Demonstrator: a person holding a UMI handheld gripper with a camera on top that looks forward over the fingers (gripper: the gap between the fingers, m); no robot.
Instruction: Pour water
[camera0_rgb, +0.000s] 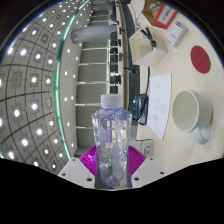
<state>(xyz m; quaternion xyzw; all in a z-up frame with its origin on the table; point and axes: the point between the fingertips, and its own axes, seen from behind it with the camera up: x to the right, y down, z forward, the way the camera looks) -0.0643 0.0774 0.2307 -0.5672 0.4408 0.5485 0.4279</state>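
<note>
Gripper view: you hold the bottle (112, 135) upright between the magenta pads (92, 160), and both fingers appear to press on its sides, so the gripper (112, 168) is clamped on it. The white cap looks on, which would keep the water in while you carry it. The cup (188, 108) stands on the table (175, 75) ahead and to the right, well apart from the bottle. My read: carry phase, pour not begun. Papers (150, 95) lie between bottle and cup.
</note>
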